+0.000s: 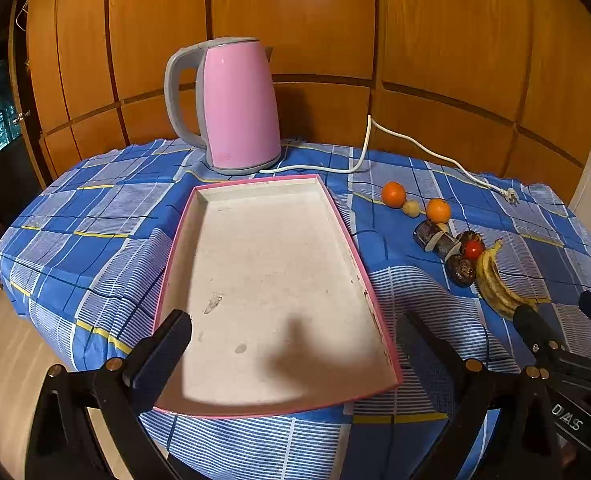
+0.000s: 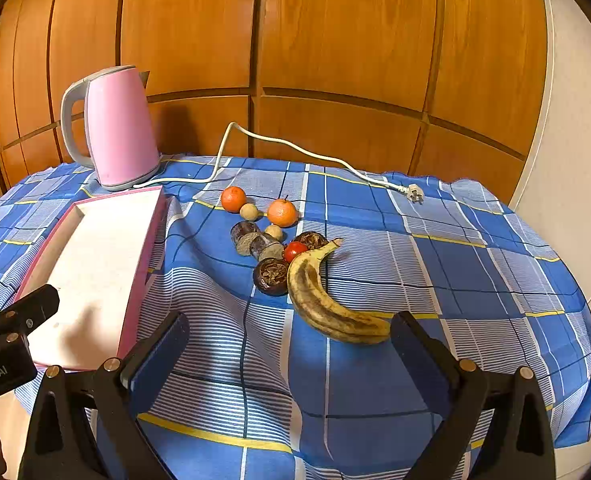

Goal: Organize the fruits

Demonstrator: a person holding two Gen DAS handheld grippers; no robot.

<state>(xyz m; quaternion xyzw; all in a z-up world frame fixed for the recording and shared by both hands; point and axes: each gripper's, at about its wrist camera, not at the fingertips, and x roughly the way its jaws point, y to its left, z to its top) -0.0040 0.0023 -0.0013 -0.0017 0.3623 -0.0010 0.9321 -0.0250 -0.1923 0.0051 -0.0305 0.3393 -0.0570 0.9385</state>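
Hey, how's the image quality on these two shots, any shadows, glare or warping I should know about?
Left wrist view: strong fisheye bending of the wooden panels, a dark shadow across the tray floor. Right wrist view: the same warping, the kettle throws a shadow on the panels; the banana is sharp.

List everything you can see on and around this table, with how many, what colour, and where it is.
tray: one, pink rim, white inside, empty, left part of table
kettle: one, pink with grey handle, behind the tray
cord: one, white, from kettle base to a loose plug at the back right
oranges: two, orange, back of the fruit cluster
small round fruits: two, tan, by the oranges
cut dark pieces: two, purple-brown skin, pale ends, centre
dark round fruits: two, brown-black, beside the banana
tomato: one, red, at the banana's stem
banana: one, yellow, brown-spotted, nearest
tablecloth: one, blue plaid
left gripper: black, open, over the tray
right gripper: black, open, near the banana
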